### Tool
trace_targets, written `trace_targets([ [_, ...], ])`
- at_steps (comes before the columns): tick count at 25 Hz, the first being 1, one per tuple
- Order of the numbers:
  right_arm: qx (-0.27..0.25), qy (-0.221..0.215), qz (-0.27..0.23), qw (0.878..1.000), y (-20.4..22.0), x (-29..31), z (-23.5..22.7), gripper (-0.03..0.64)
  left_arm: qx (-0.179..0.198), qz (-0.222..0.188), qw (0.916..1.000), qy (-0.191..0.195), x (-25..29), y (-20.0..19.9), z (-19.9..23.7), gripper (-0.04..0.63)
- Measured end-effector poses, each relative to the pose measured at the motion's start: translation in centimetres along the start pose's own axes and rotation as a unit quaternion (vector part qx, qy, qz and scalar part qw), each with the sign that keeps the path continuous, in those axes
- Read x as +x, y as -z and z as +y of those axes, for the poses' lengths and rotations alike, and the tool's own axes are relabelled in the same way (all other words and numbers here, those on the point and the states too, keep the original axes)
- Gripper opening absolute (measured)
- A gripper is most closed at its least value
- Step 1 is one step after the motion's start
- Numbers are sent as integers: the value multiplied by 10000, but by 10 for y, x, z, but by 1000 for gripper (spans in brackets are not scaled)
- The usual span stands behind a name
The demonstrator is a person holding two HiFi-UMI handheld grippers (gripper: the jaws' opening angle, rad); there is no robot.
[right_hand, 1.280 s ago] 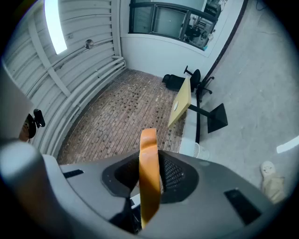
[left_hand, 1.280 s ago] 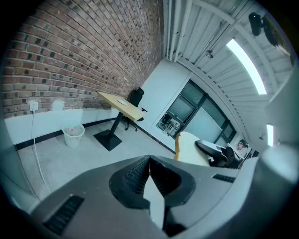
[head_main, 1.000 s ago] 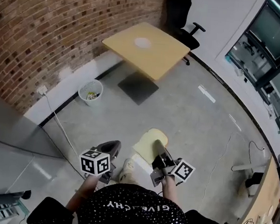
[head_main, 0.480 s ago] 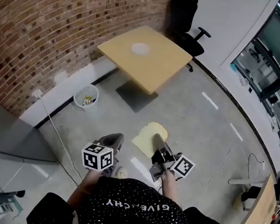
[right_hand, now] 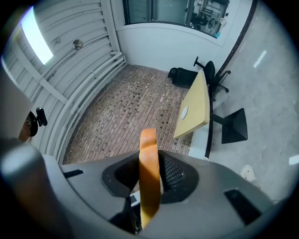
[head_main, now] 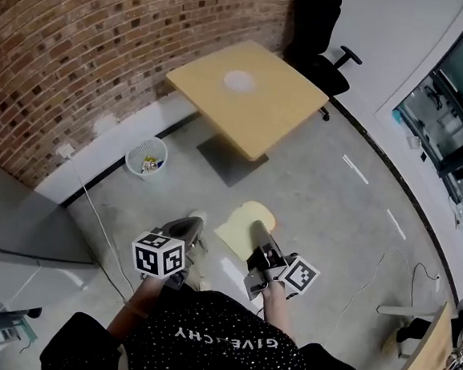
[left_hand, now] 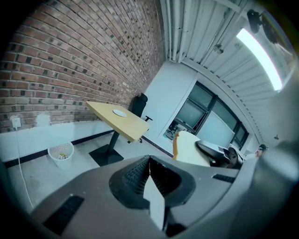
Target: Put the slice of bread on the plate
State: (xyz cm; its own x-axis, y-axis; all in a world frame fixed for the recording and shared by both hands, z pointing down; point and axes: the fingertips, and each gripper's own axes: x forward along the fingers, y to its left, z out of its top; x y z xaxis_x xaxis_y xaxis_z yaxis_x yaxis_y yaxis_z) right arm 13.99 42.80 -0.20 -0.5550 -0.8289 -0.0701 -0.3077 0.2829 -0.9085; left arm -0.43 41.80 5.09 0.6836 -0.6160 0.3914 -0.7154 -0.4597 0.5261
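Right tongs (head_main: pixel 259 237) clenched on bread slice (head_main: pixel 238 221); left tongs (head_main: pixel 185 231) closed, empty; plate (head_main: pixel 239 80) on counter (head_main: pixel 270 115), well apart.

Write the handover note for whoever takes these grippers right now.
Right gripper: jaws shut on the slice of bread, gripped at one end, with the rest sticking out in front.
Left gripper: jaws together, nothing in them.
Plate: white, nothing on it, on the yellow table ahead by the brick wall, across open floor from here.
Done: the bread is in the grip.
Left: go to the table, lay the slice on the plate, open the jaws.
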Motion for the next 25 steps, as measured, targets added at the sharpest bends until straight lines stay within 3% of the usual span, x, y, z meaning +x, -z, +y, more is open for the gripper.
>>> trace_targets([
  [8,121,133,89,9998,-18,47,-27,98,-13,36,9999,139,43,-38,22,11],
  [14,69,153,61,9998,-55,112,-34,98,-186,-73,9995,229,74,-92,58,12],
  [25,-224,192,31,9996,-109,244,-46,98,-162,-154,9991,359,132,-197,139,11],
])
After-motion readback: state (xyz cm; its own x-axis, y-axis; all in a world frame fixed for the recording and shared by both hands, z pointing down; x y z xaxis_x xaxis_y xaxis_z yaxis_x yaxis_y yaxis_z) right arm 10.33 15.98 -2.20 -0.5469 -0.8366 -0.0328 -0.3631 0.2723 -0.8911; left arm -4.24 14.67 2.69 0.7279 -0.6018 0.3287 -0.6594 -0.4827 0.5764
